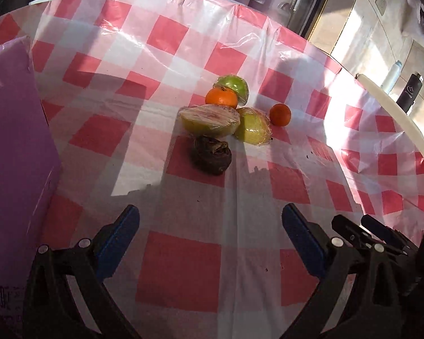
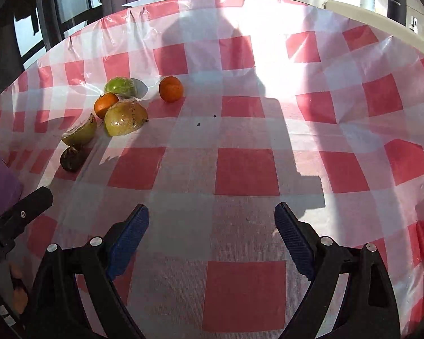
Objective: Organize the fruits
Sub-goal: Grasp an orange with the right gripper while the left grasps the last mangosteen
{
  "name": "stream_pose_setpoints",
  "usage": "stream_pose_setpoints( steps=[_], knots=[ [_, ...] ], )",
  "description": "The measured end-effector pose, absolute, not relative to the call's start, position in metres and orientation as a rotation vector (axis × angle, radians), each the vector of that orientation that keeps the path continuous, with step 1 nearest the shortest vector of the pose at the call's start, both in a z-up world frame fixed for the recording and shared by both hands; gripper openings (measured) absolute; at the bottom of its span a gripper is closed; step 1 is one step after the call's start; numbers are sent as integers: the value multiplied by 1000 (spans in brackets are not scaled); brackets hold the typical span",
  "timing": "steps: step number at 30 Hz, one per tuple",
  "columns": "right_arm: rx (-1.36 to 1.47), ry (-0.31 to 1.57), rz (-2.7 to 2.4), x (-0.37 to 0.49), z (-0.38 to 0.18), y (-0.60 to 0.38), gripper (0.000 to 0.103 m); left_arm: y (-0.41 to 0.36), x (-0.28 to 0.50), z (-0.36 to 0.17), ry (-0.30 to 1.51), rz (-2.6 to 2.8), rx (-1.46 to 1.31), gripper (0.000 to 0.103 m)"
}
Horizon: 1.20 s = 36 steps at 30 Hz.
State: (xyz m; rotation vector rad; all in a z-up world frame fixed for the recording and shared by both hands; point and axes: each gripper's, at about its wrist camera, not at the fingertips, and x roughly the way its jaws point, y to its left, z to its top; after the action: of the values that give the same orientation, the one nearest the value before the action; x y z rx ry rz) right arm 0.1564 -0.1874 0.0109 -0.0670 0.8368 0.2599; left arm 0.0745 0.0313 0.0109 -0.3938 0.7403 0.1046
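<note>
On checked tablecloth [image 1: 183, 268], mid-table: fruit cluster, wrapped green apple [image 1: 234, 84] at back, orange [image 1: 222, 98] touching it, two wrapped cut halves [image 1: 209, 120] in front, dark fruit [image 1: 211, 155] nearest. Second orange [image 1: 280, 115] just apart. Purple box [image 1: 11, 141] far left. Left gripper [image 1: 210, 217] and right gripper [image 2: 211, 214] both spread wide, holding nothing, short of fruit.

Both cams sit low over counter [image 1: 183, 268] near edge, facing far edge. Left cam closer to fruit pile [image 1: 226, 113]; right cam sees same pile [image 2: 113, 113] at far left.
</note>
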Motion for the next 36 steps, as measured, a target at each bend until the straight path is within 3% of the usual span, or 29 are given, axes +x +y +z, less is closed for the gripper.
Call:
stream_pose_setpoints(
  steps=[7,13,16,17,18,30,36],
  knots=[
    [-97,818,316,257,15,-137,86,49,71,9,692,154,-524,101],
    [-109,858,373,306,10,-104,63,47,73,10,695,153,-508,101],
    [-134,868,372,316,8,-96,60,46,73,10,698,152,-502,101],
    [-146,865,373,316,8,-94,52,46,74,9,701,152,-501,101],
    [-153,857,398,315,9,-94,34,46,74,10,702,153,-502,101],
    [201,775,324,145,10,-195,34,51,76,6,724,107,-527,101],
    [382,763,350,148,4,-222,34,30,97,4,831,162,-353,101]
  ],
)
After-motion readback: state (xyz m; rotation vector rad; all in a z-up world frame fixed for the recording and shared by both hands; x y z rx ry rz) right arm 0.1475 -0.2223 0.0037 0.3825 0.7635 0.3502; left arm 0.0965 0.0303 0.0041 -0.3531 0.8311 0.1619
